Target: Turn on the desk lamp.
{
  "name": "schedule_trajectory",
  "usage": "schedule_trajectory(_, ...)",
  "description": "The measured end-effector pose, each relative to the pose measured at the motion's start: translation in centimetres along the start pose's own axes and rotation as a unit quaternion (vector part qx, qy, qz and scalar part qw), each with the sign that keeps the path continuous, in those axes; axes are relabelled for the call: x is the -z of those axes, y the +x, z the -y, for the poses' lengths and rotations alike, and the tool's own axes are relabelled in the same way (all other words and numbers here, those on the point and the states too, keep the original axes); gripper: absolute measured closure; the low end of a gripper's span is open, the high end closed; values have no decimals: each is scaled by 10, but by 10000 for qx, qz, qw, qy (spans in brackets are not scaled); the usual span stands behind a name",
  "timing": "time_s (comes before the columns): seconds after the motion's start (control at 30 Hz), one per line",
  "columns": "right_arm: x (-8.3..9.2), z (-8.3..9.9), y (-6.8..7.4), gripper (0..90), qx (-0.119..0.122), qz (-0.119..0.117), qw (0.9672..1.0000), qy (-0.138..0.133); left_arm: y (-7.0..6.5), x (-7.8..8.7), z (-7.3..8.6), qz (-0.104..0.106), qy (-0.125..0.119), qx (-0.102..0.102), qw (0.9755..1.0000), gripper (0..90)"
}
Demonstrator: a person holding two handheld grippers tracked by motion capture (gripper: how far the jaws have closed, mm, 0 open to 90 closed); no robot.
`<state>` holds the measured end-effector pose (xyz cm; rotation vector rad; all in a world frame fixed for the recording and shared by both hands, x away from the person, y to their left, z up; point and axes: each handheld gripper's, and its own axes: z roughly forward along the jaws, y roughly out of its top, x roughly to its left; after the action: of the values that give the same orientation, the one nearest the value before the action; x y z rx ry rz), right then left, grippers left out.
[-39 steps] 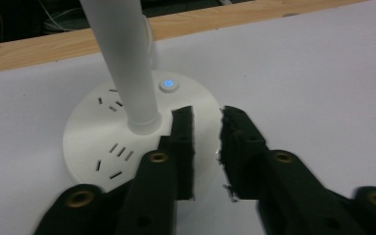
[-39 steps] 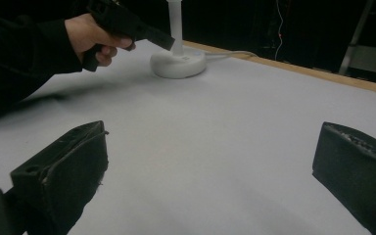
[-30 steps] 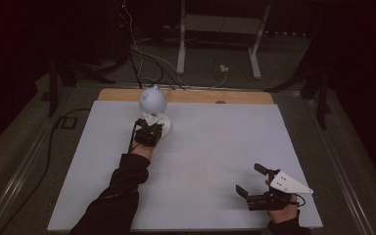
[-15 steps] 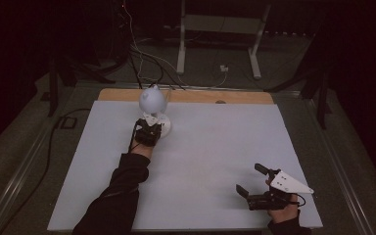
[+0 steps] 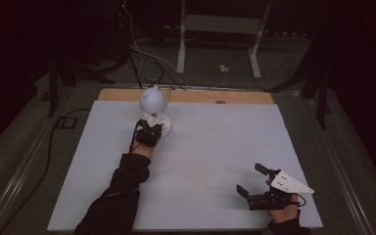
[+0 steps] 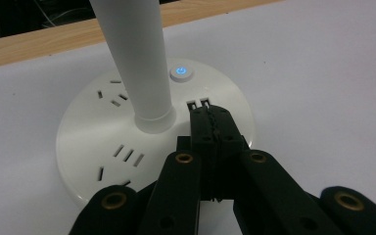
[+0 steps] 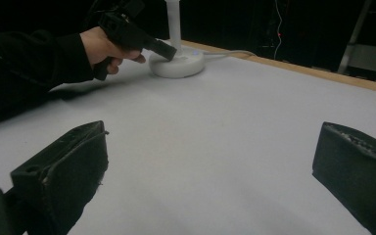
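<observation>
desk lamp, white, with a rounded head, stands near the far left of the white table in the high view; the left gripper reaches onto its round base, while the right gripper rests well apart near the front right edge, jaws spread and holding nothing.

left gripper view: the jaws are pressed together with nothing between them, tips over the lamp base just beside the usb ports and short of the lit blue power button. the smooth stem rises from the base centre; socket slots dot the top.

right gripper view: the jaws gape over bare table; farther off, the lamp base sits under the other gripper's tip.

judged from this, the plastic lamp is rigid, smooth and likely slippery, bottom-heavy at the base. the stem low down looks the surest hold; the button wants only a light touch.
</observation>
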<state>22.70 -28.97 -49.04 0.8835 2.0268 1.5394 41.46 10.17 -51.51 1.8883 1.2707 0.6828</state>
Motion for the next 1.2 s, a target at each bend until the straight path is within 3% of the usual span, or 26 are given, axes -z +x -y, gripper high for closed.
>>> schedule_trajectory(0.2,0,0,0,0,-3,-3,10000,14,-1,0,0,-17,16,-25,10000,900)
schedule_trajectory(0.37,0,0,0,0,-11,-5,10000,30,-3,0,0,-93,3,-162,9998,900)
schedule_trajectory(0.47,0,0,0,0,-28,0,10000,25,-1,0,-2,-33,63,-18,10000,900)
schedule_trajectory(0.57,0,0,0,0,-8,16,10000,14,-1,0,-3,-23,61,1,10000,900)
schedule_trajectory(0.77,1,0,-2,0,-45,33,10000,-5,-6,12,-7,-47,-114,85,9999,900)
schedule_trajectory(1.03,1,0,-1,0,-46,32,10000,-6,-9,27,-15,119,-87,302,9994,809)
schedule_trajectory(1.2,1,0,-2,0,-55,21,10000,6,-11,33,-21,117,14,315,9994,651)
